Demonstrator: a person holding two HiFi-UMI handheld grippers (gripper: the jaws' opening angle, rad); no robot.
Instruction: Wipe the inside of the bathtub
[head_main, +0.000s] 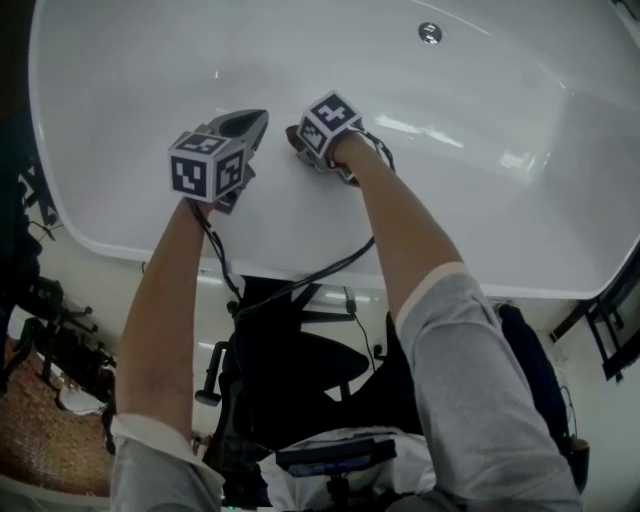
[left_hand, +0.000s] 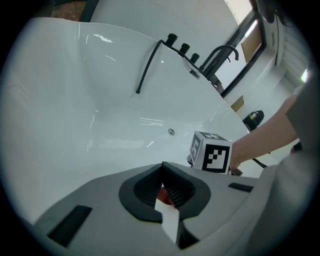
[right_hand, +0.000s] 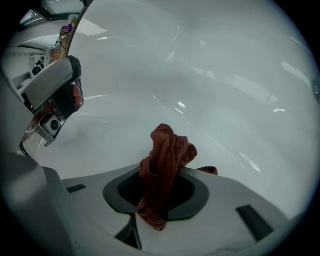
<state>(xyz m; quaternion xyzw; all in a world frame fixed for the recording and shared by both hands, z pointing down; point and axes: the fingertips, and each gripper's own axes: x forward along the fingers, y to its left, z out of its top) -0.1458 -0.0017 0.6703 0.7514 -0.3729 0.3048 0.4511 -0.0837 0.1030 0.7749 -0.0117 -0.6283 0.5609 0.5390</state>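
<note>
Right gripper (right_hand: 163, 186): we see its jaws clamped on a bunched red-brown cloth (right_hand: 167, 150).
Cloth: sticks out beyond the jaws, inside the white bathtub (head_main: 480, 110).
Left gripper (left_hand: 162, 170): jaws together, just beside.

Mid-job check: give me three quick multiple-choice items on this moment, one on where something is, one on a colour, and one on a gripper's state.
1. Where is the cloth?
A. in the right gripper
B. over the drain
C. draped on the bathtub's rim

2. What colour is the cloth?
A. blue
B. yellow
C. red-brown

3. The right gripper's jaws are:
A. wide apart and empty
B. shut on the cloth
C. shut on nothing

Answers:
1 A: the cloth sticks up from between the right gripper's jaws, and the drain lies bare.
2 C: it shows red-brown against the white bathtub.
3 B: the right gripper view shows the jaws pinching its folds.
</note>
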